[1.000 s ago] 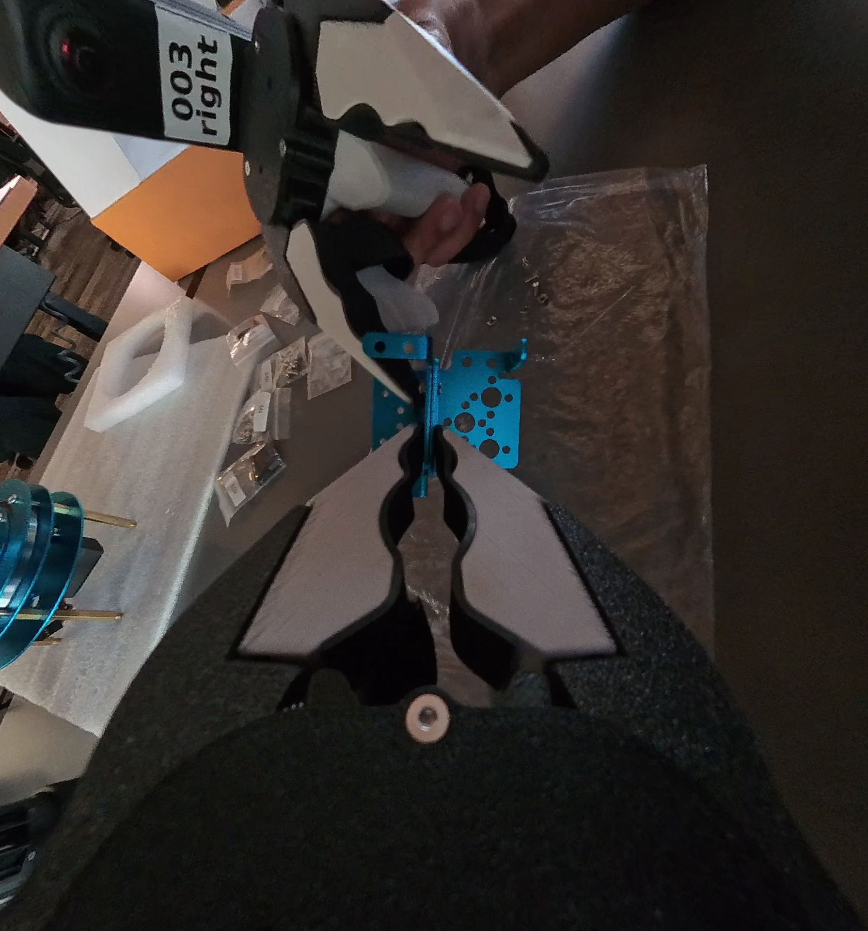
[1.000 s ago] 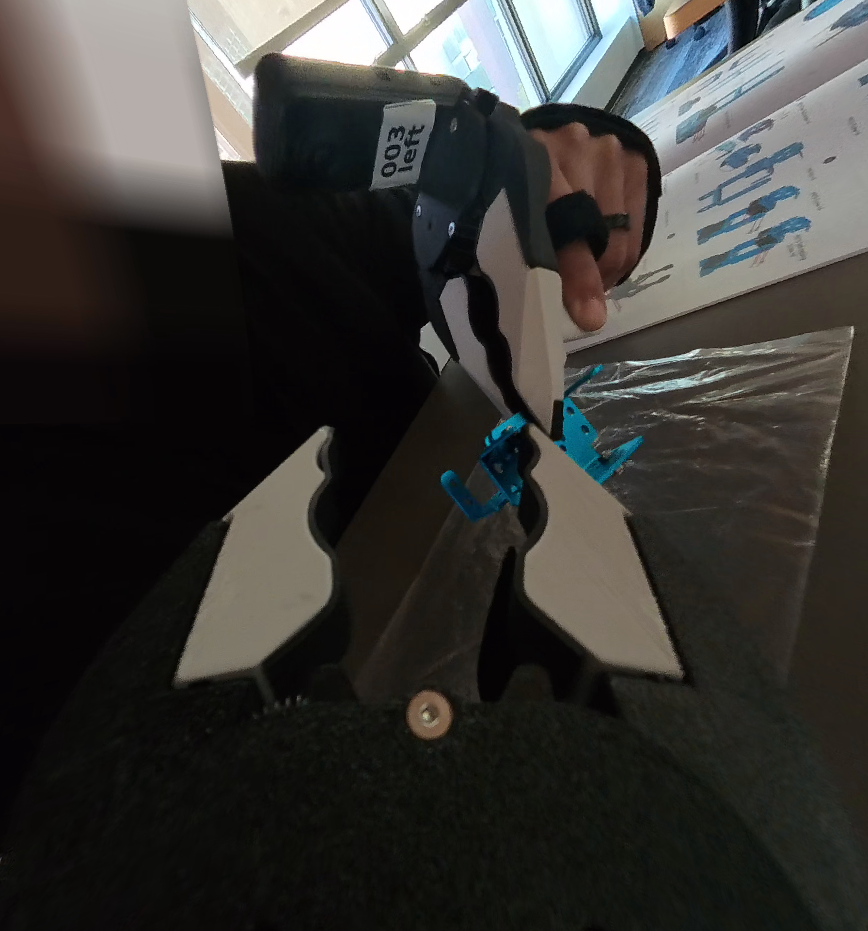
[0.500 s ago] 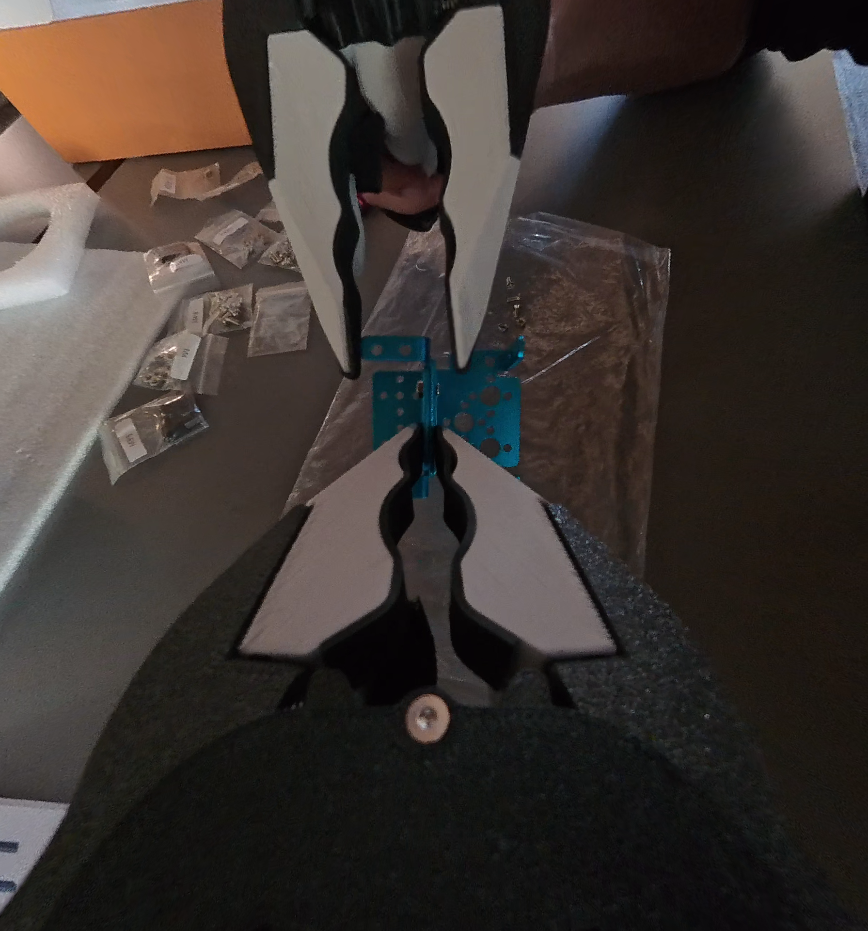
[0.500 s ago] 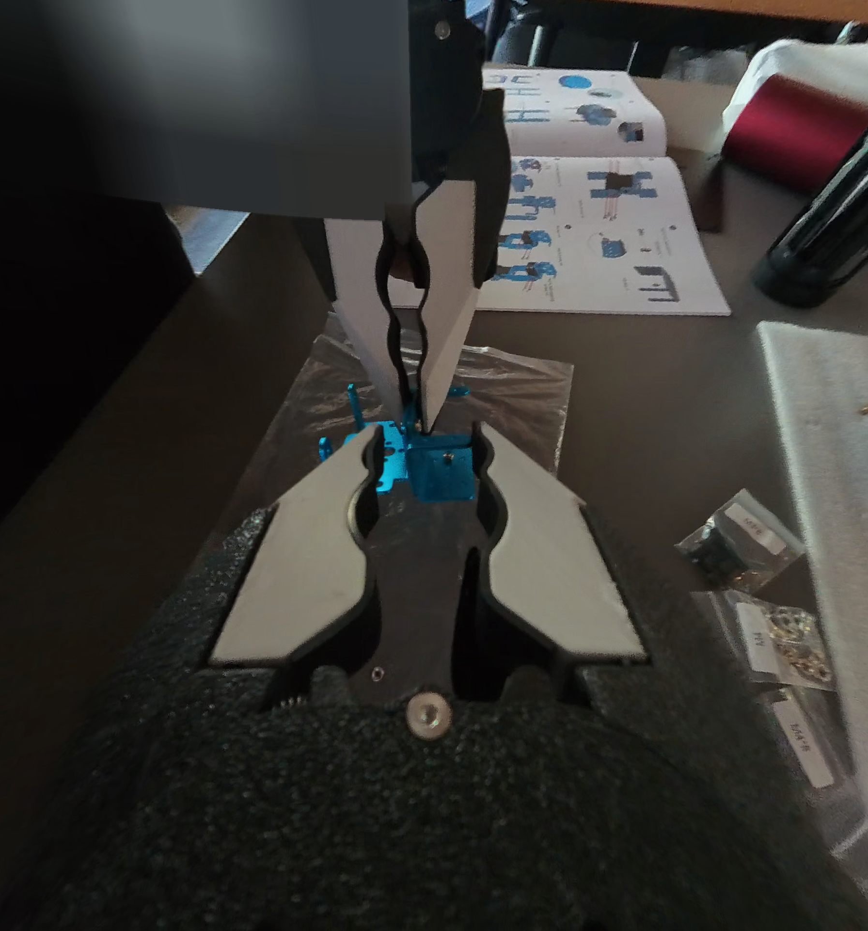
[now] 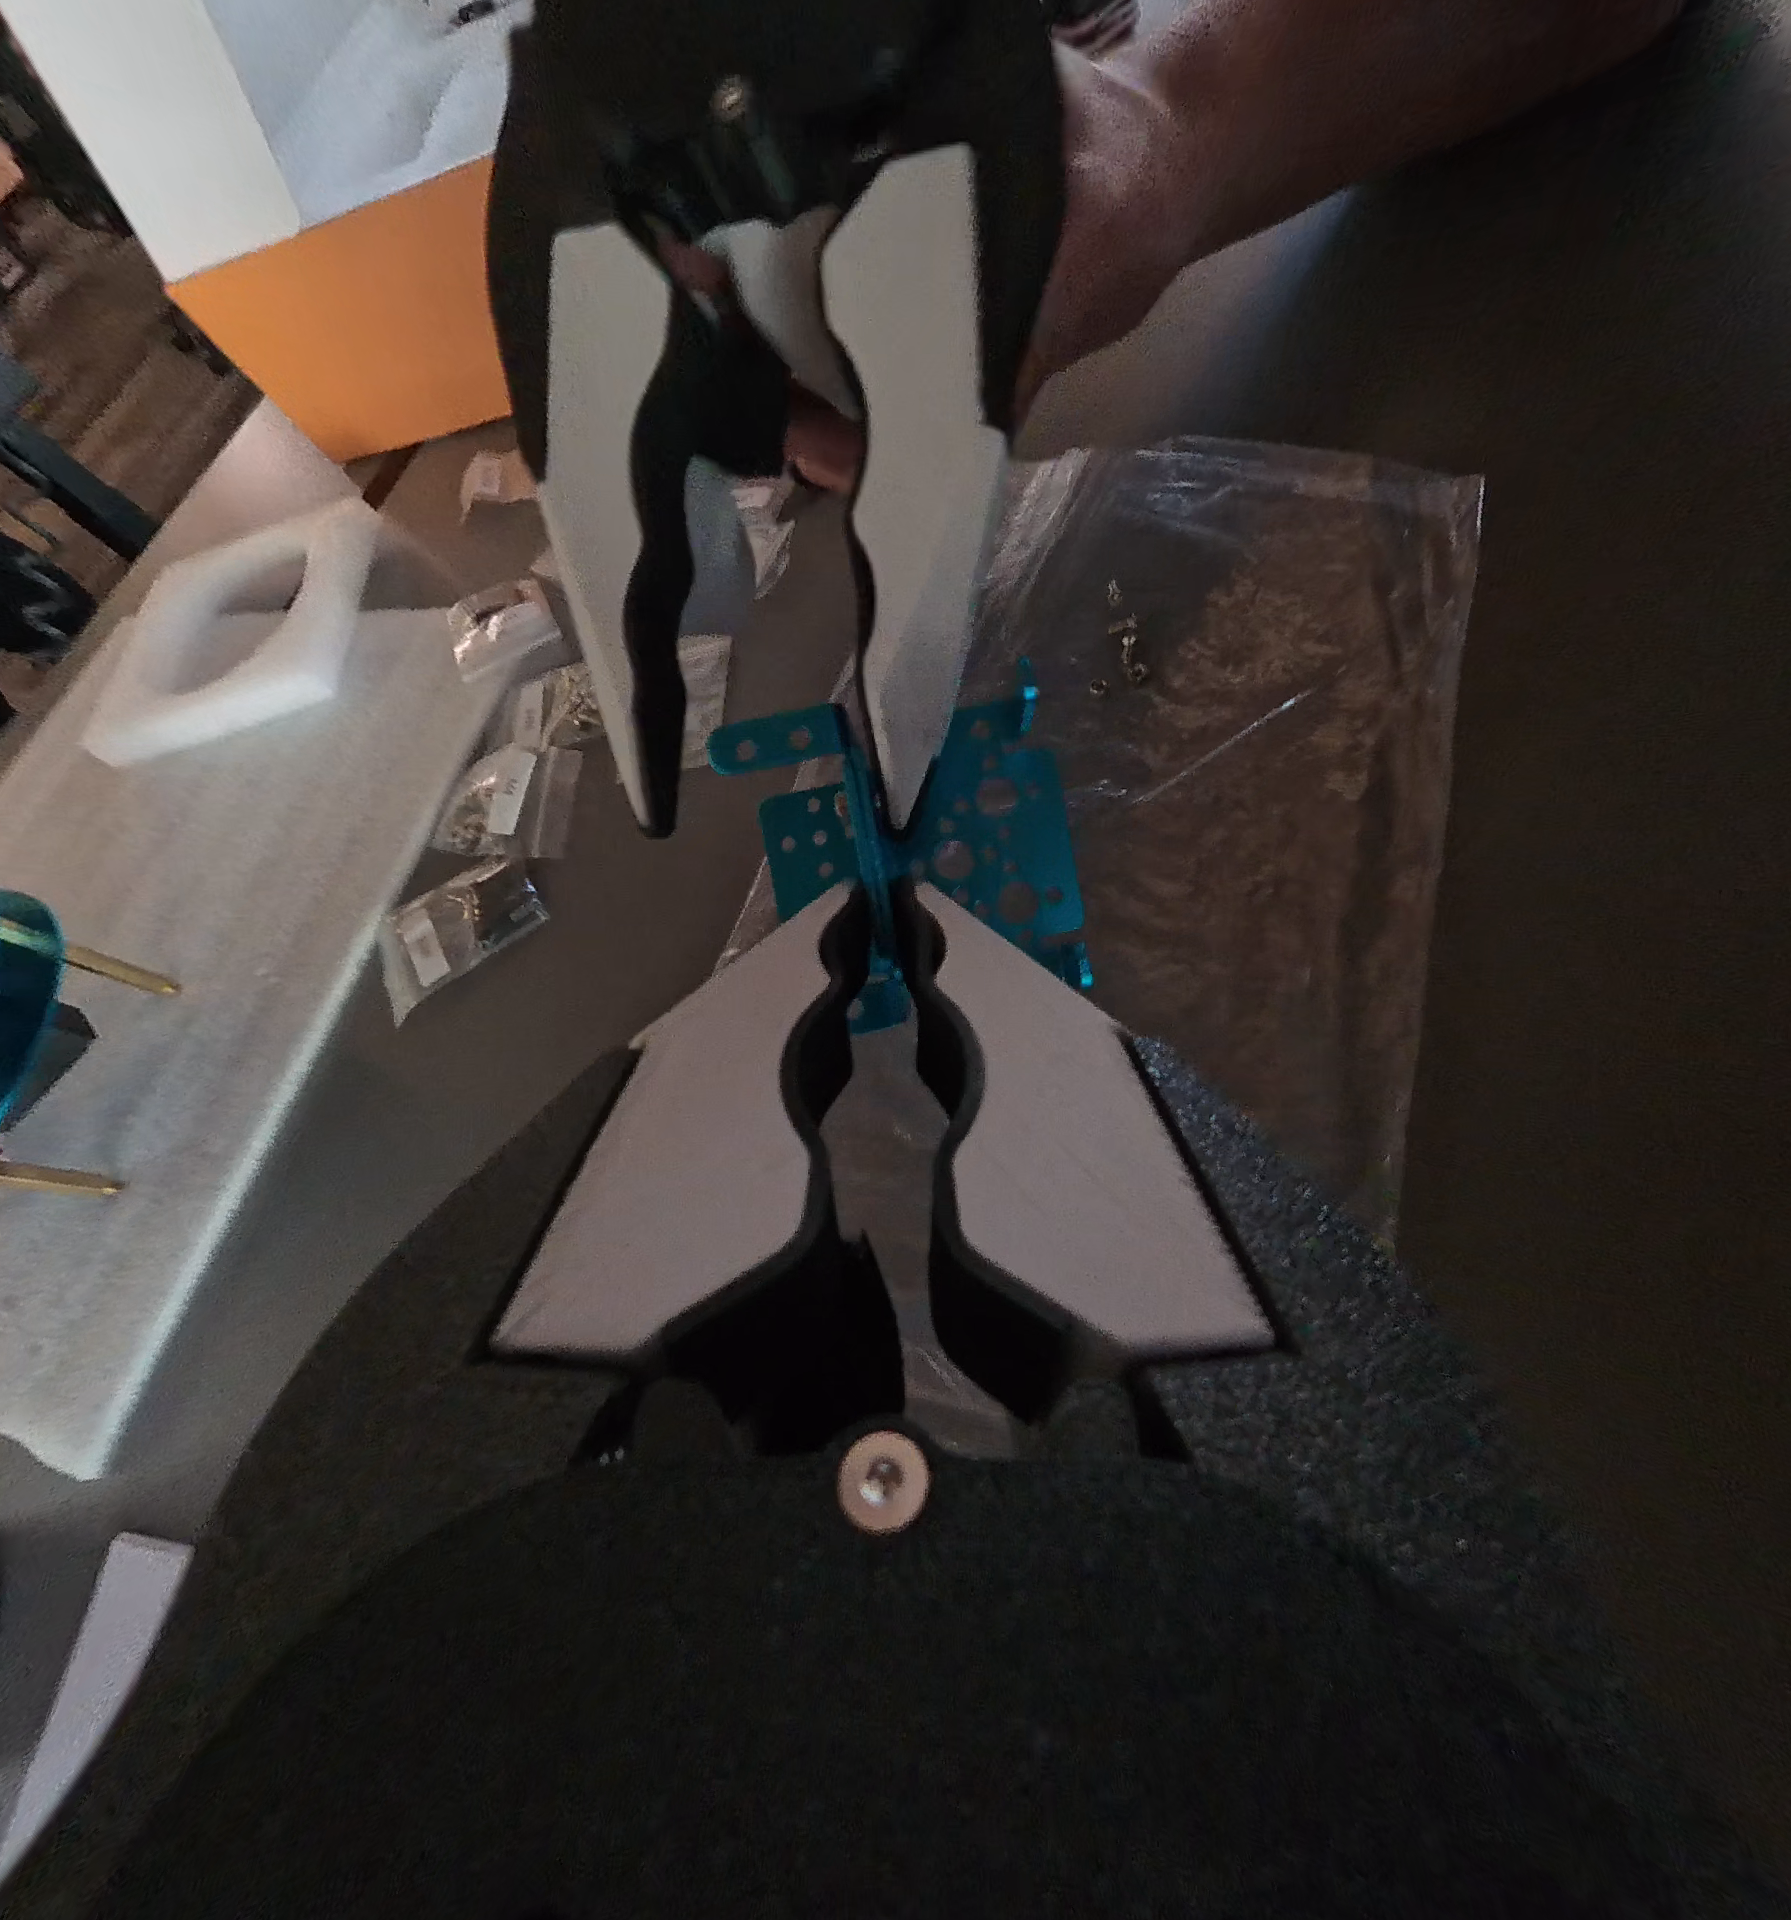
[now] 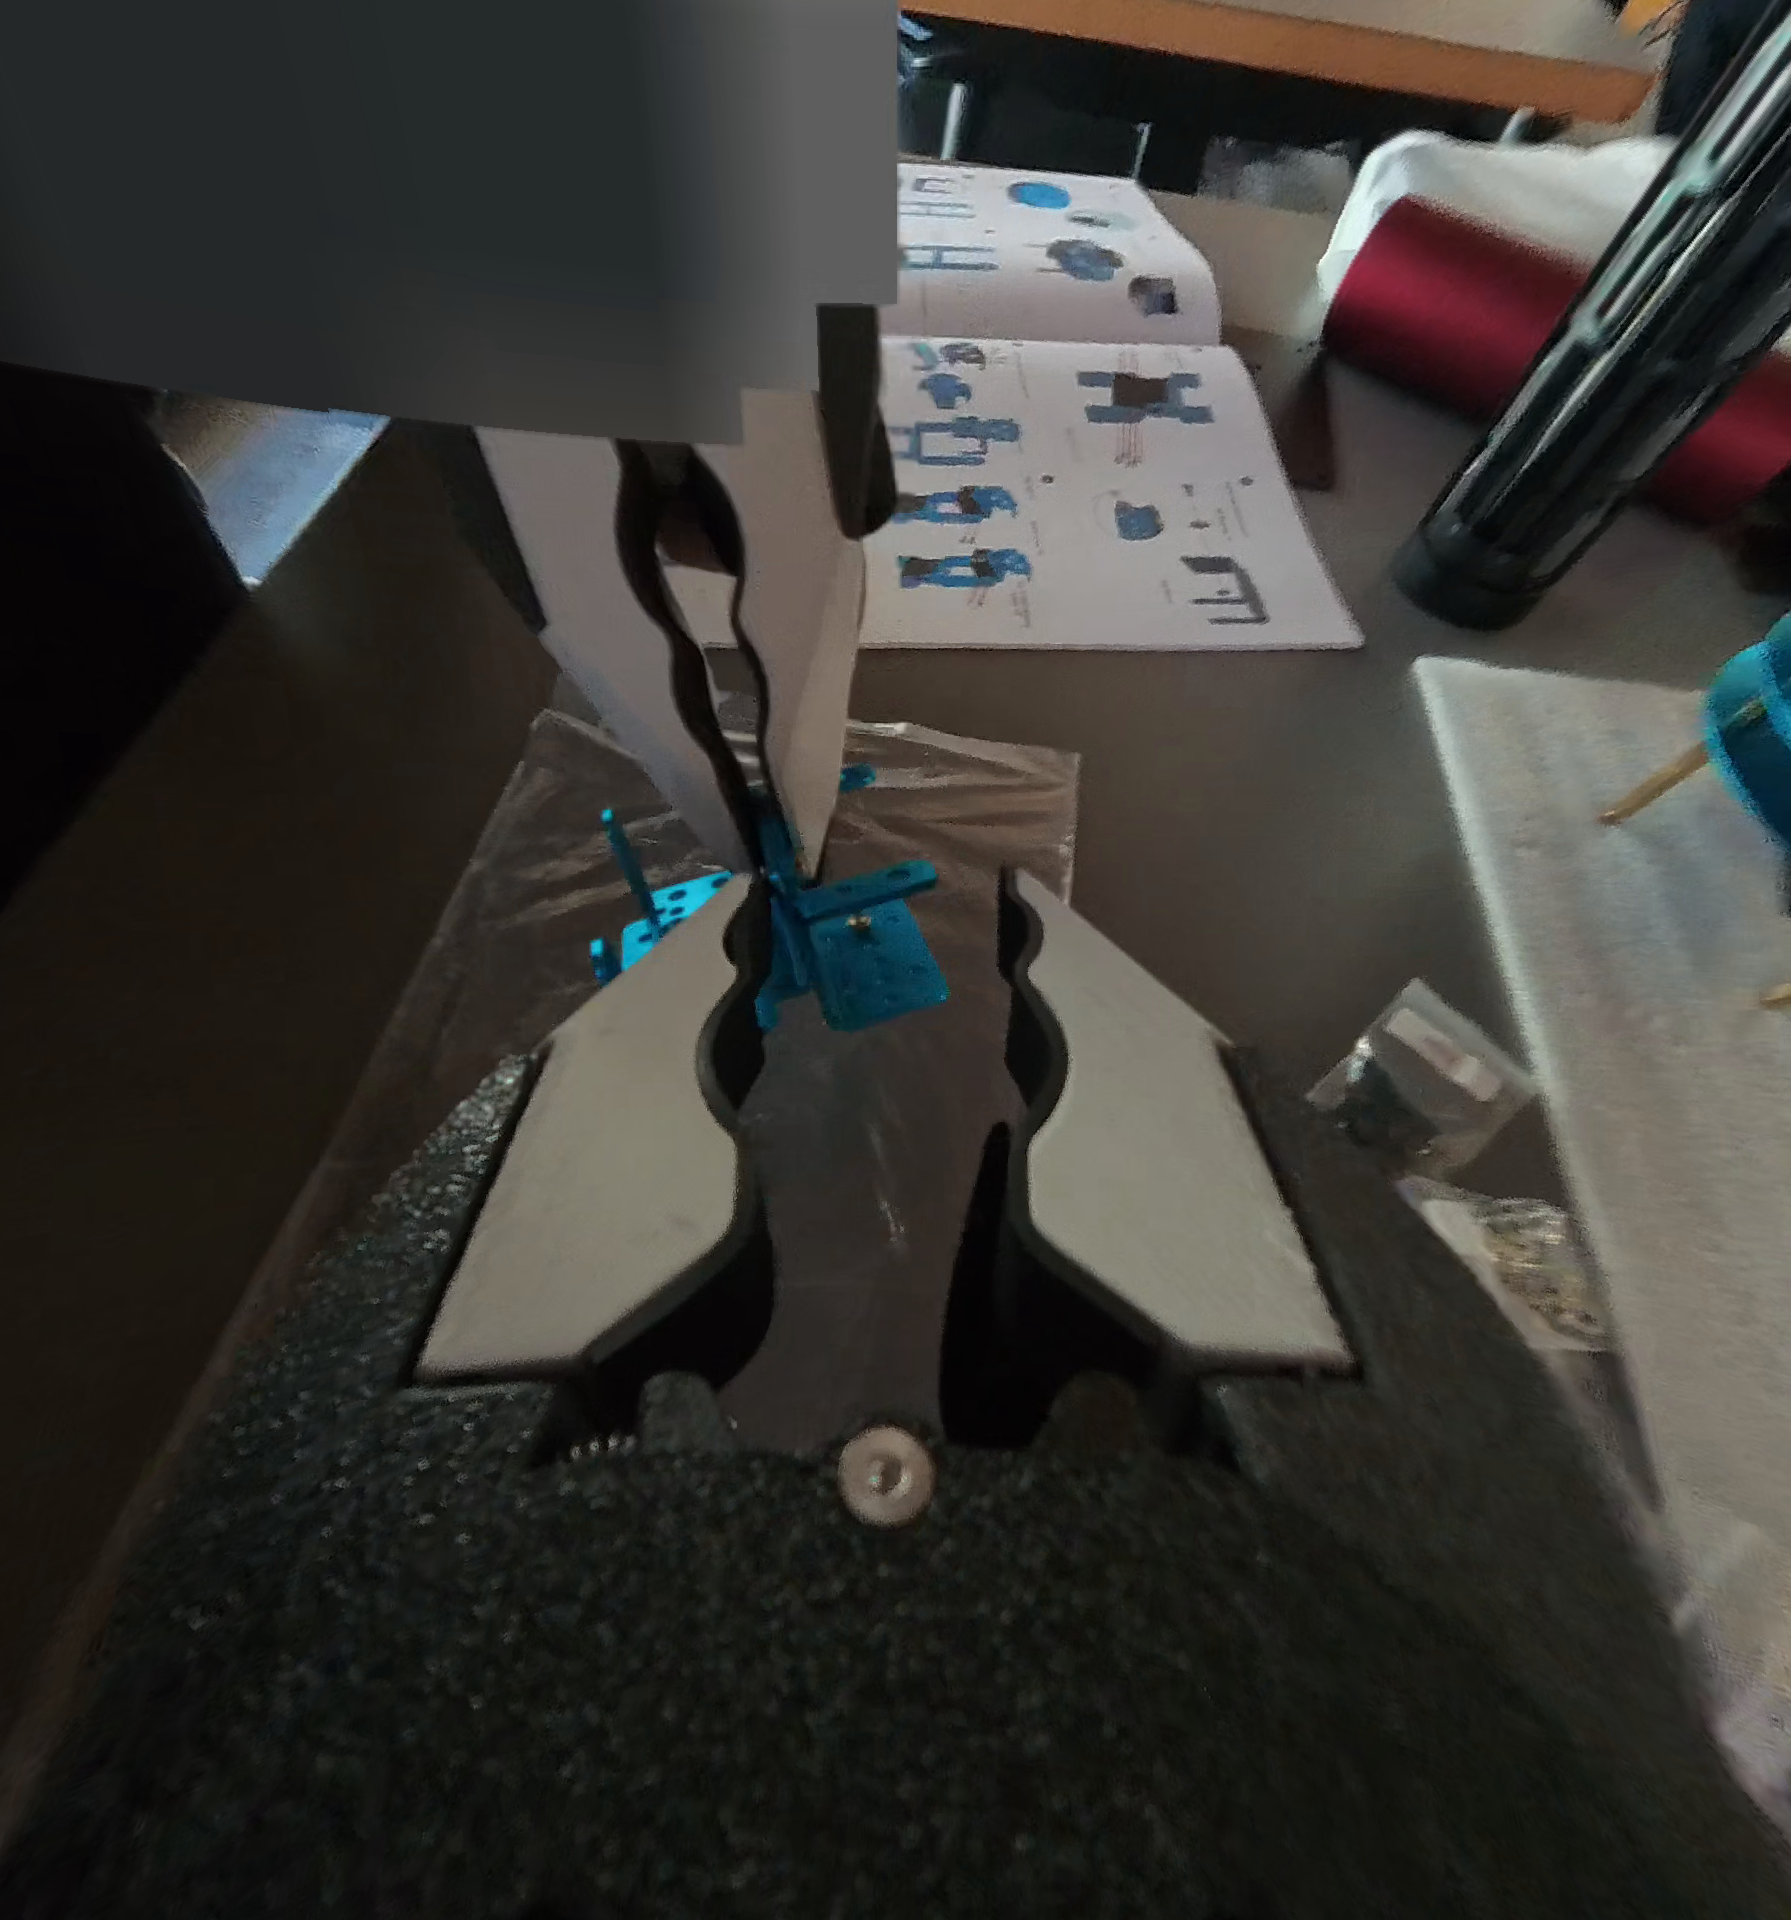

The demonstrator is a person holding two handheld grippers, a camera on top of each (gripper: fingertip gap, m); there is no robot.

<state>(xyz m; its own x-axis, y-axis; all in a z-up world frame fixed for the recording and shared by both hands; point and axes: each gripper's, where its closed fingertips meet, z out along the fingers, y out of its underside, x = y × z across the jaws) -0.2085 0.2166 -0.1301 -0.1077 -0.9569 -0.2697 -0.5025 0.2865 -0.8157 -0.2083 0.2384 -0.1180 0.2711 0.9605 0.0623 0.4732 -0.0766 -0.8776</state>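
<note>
Pinching one blue bracket (image 5: 974,842), bags (image 5: 475,831) nearby

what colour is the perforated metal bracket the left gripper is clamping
Bright anodised blue. The bracket, pinched by the left gripper, shows best in the left wrist view.

Both grippers are built alike — a black, grainy-textured body with a silver screw (image 5: 880,1480) set at its front centre. From it spring two pale grey fingers (image 5: 704,1174), flat, wedge-shaped and tapering to points, each lined inside with a wavy black pad. The left gripper (image 5: 883,914) and the right gripper (image 6: 875,894) share this form. The hand (image 5: 818,436) behind the far gripper wears a black fingerless glove.
</note>
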